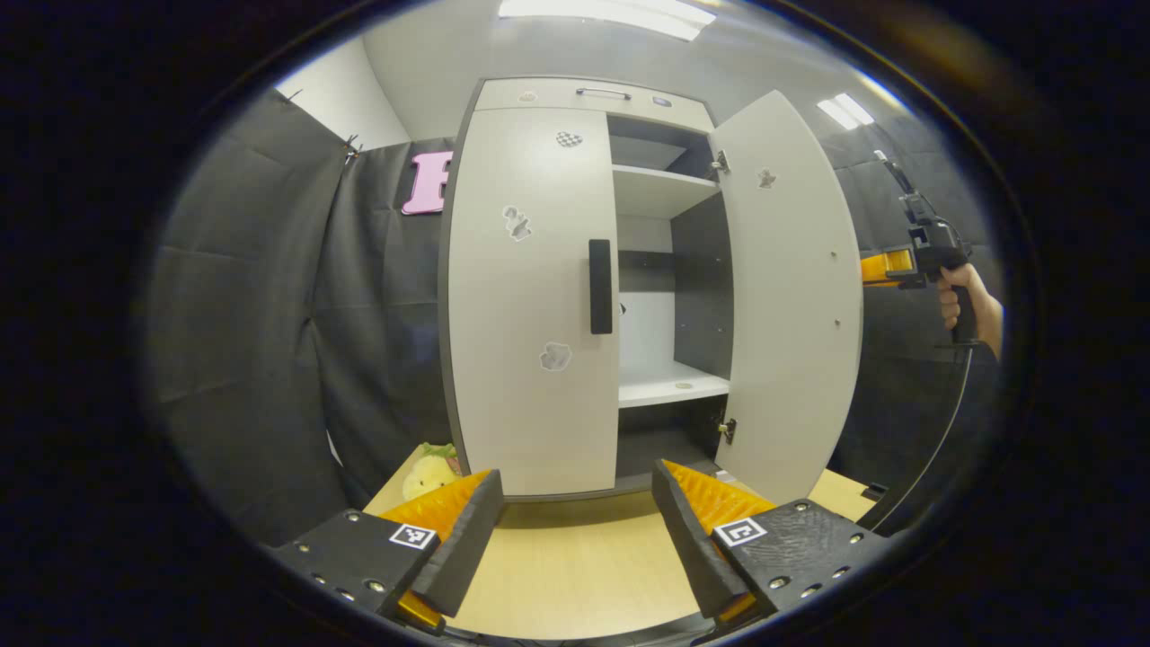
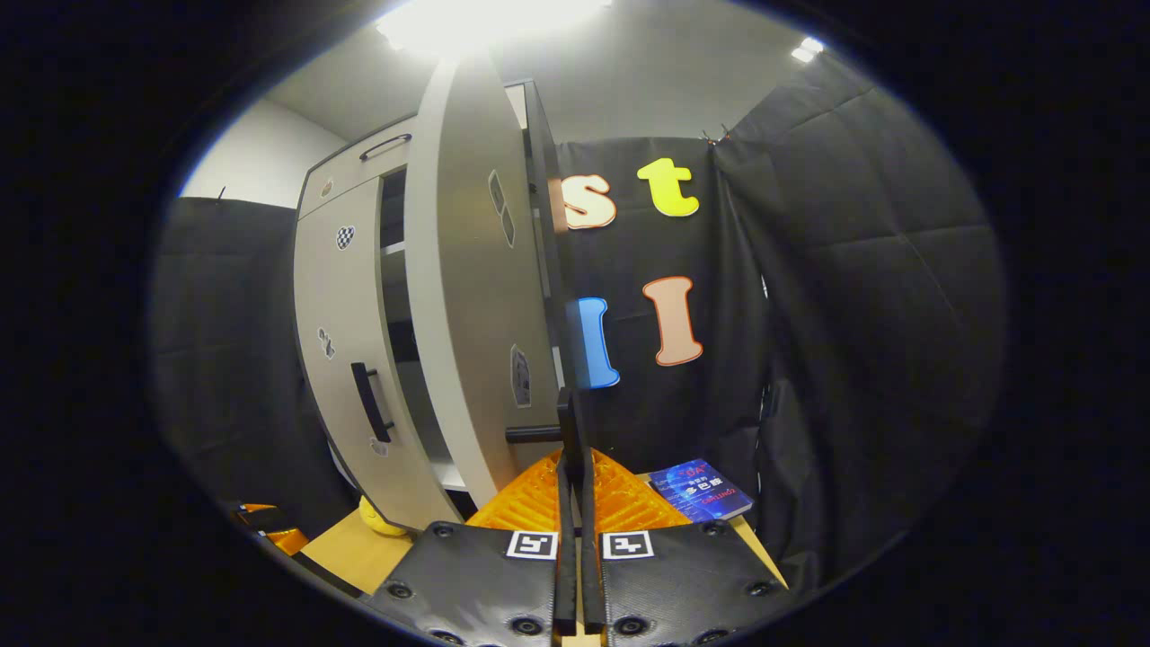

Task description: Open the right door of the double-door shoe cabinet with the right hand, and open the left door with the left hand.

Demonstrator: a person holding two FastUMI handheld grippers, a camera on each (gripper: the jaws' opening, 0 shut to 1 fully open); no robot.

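book cover [image 2: 702, 491]: white and red print, too small to read
gripper tags [image 1: 412, 536]: square coded markers, no text

Left gripper view faces the cabinet [image 1: 575, 288] front; right gripper view hugs its open door [image 2: 467, 296] edge-on

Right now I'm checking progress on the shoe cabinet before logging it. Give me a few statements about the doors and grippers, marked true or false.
1. The right door stands open. True.
2. The left door is open too. False: it is shut.
3. The right gripper is shut on the right door's handle. True.
4. The left gripper grips the left door's handle. False: it is open, short of the cabinet.
5. Shoes fill the shelves. False: the visible shelves are bare.
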